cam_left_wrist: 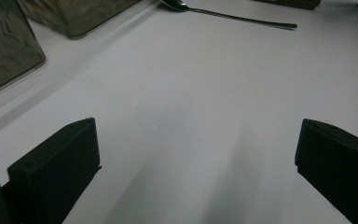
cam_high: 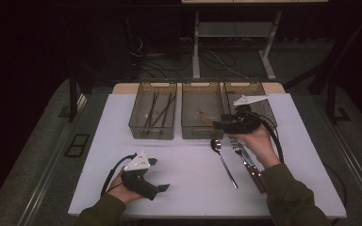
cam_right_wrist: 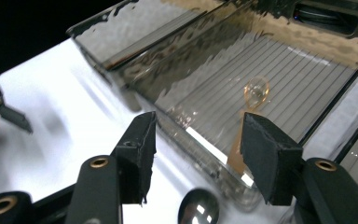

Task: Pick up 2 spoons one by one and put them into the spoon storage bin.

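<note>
My right gripper (cam_high: pixel 218 125) hovers over the front right corner of the middle bin (cam_high: pixel 201 132). Its jaws stand apart in the right gripper view (cam_right_wrist: pixel 200 158), with nothing between the pads. Below them an amber plastic spoon (cam_right_wrist: pixel 254 98) lies on the bin's ribbed floor. A metal spoon (cam_high: pixel 224 162) lies on the white mat just in front of that bin, its bowl (cam_right_wrist: pixel 198 207) under my right gripper. My left gripper (cam_high: pixel 160 174) rests at the front left of the mat, wide open and empty (cam_left_wrist: pixel 196 154).
Three translucent brown bins stand in a row at the back; the left bin (cam_high: pixel 153 127) holds dark sticks. A fork (cam_high: pixel 236 147) with a dark handle lies right of the metal spoon, partly under my right hand. The white mat (cam_high: pixel 179 155) ends near the table's front edge.
</note>
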Motion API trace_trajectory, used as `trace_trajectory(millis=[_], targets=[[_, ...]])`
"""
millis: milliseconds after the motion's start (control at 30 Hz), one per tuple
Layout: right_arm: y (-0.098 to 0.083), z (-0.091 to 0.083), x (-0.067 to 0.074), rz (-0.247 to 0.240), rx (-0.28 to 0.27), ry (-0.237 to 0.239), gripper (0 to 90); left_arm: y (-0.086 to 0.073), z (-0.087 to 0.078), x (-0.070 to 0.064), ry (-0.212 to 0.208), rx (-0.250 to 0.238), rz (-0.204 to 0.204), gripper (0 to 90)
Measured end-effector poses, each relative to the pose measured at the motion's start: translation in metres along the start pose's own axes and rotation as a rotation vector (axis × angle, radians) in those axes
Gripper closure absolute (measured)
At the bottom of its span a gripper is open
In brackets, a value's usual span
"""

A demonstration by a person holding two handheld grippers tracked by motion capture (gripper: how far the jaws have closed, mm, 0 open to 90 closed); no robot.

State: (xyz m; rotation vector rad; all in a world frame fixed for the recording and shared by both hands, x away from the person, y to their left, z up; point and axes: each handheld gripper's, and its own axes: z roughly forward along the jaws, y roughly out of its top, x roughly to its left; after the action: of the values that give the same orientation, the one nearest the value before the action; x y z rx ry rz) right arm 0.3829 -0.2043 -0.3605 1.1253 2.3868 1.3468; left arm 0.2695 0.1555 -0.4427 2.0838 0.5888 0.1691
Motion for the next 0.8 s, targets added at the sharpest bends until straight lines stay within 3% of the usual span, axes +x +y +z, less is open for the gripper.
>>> trace_trajectory(millis=[333, 500, 800], targets=[[-0.032, -0.004, 0.009, -0.026, 0.048, 0.022, 45.0, 0.000, 0.000, 0.000, 0.003, 0.004, 0.001, 0.0], [-0.044, 0.000, 0.007, 0.004, 0.068, 0.029, 45.0, 0.000, 0.000, -0.001, 0.005, 0.002, -0.001, 0.0], [-0.058, 0.016, 0.004, 0.000, 0.128, -0.010, 45.0, 0.000, 0.000, -0.001, 0.003, 0.002, 0.006, 0.0]])
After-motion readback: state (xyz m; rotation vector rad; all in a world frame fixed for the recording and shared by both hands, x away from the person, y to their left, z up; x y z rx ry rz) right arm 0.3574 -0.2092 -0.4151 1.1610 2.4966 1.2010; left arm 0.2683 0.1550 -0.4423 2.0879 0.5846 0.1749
